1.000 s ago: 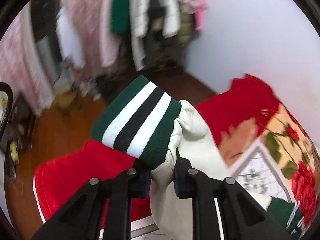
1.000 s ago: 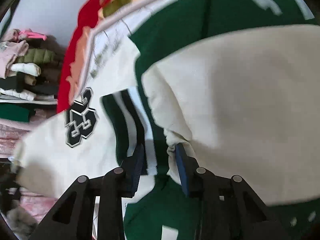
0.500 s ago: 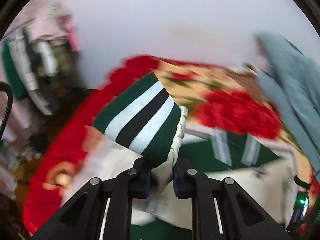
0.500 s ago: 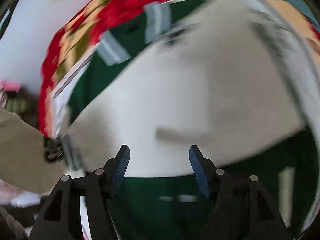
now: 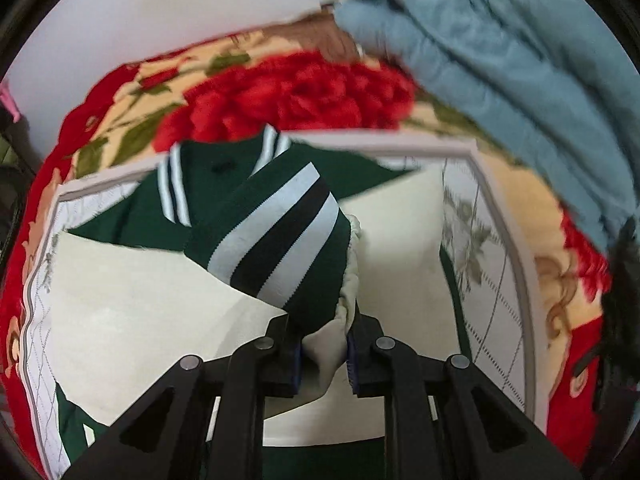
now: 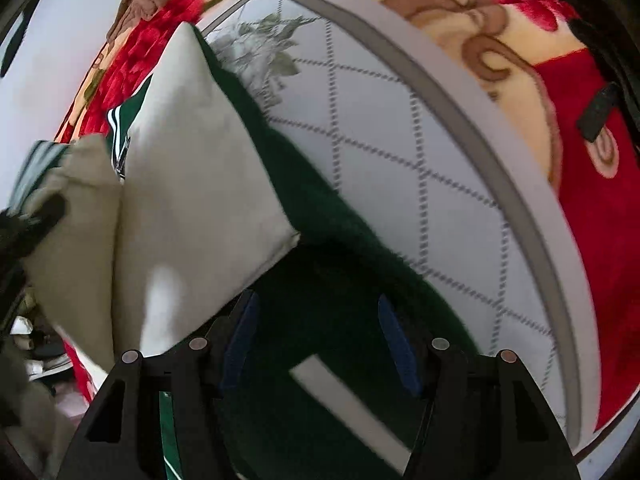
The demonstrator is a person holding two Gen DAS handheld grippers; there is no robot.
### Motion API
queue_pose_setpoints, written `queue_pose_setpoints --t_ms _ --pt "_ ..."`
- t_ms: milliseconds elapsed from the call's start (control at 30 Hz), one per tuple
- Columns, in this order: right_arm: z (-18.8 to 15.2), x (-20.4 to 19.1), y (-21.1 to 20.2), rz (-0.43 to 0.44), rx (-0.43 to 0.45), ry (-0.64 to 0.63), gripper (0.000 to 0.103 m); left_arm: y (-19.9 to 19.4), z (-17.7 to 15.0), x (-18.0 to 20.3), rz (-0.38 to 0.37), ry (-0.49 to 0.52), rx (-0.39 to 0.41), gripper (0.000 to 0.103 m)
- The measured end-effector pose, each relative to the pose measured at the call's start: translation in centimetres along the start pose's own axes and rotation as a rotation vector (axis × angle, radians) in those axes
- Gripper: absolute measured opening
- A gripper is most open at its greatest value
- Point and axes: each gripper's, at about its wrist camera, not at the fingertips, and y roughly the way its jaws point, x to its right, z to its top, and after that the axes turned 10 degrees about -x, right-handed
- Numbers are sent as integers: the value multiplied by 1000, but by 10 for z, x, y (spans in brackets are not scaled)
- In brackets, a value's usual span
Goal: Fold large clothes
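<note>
A dark green varsity jacket (image 5: 208,196) with cream sleeves lies on a white quilted mat (image 5: 480,240). My left gripper (image 5: 323,354) is shut on the end of a cream sleeve (image 5: 328,344), whose green, white and black striped cuff (image 5: 276,240) stands up above the jacket body. In the right wrist view my right gripper (image 6: 320,344) is open and empty over the green body (image 6: 320,280), beside the other cream sleeve (image 6: 192,184) folded across it.
A red floral blanket (image 5: 296,92) (image 6: 568,80) lies under the mat. A light blue garment (image 5: 520,60) is heaped at the far right. A white wall (image 5: 160,12) stands behind. Piled clothes (image 6: 32,352) show at the lower left of the right wrist view.
My left gripper has swung the held sleeve from the floor side over onto the jacket. My right gripper has let go of its sleeve, opened and drawn back over the green body.
</note>
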Motion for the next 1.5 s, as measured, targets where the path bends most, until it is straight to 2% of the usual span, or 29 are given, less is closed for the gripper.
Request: queue_pose_setpoints --t_ms 33,100,133,167,200,300,433,600,633,667,733,833,900,933,967,1033,1100,1133,1167,1200,1233,1300,1367,1400,1467,1500 --pt "1 6 -2 4 1 1 64 5 1 2 10 6 -14 19" --pt "1 17 -10 9 4 6 64 10 2 7 8 15 -13 31" --pt "1 19 -13 8 6 7 64 9 2 8 -9 22 -8 57" --pt "1 23 -17 14 12 7 64 9 3 11 -22 30 -8 93" --pt "-1 23 -21 20 18 5 64 7 2 14 -29 37 -2 100" --pt "-4 23 -36 20 28 -5 64 -3 2 11 -37 17 14 100" --pt "-10 15 -56 45 28 -22 67 -20 -3 -18 14 -63 2 100" --pt "4 -23 -62 168 8 -99 67 -38 -29 -97 222 -245 -12 100" --pt "9 -38 -59 184 17 -134 69 -37 -33 -111 251 -275 -19 100" --pt "16 -54 -53 172 28 -176 73 -33 -39 -131 286 -316 -37 100" --pt "33 -82 -33 137 35 -228 73 -19 -48 -159 340 -368 -85 100" --pt "59 -116 13 88 -74 -281 71 7 -57 -192 367 -416 -166 100" --pt "64 -138 32 15 -116 -350 38 14 -61 -205 392 -426 -166 100" --pt "65 -146 32 -22 -68 -380 4 14 -63 -209 400 -422 -161 100" --pt "68 -150 30 -79 -19 -380 5 14 -64 -211 407 -412 -153 100" --pt "76 -142 26 -110 23 -319 6 10 -68 -214 412 -399 -144 100" --pt "83 -134 27 -83 -36 -255 7 0 -78 -215 405 -375 -147 100" --pt "79 -134 25 -71 -56 -244 15 -5 -84 -215 398 -367 -149 100" --pt "70 -135 18 -74 -61 -251 28 -10 -90 -216 392 -360 -153 100" --pt "55 -137 9 -69 -57 -270 34 -15 -100 -216 386 -346 -167 100" --pt "36 -140 1 -48 -60 -290 46 -19 -114 -215 380 -334 -192 100" --pt "-6 -146 -7 -20 -87 -338 48 -24 -144 -211 379 -310 -235 100" --pt "-57 -154 -4 -43 -143 -393 51 -23 -173 -205 397 -273 -276 100" --pt "-86 -156 5 -47 -193 -408 54 -17 -195 -200 406 -245 -310 100" --pt "-134 -156 29 -51 -286 -405 65 -4 -223 -197 390 -219 -386 100" --pt "-159 -154 44 -96 -322 -394 65 3 -237 -196 371 -219 -423 100"
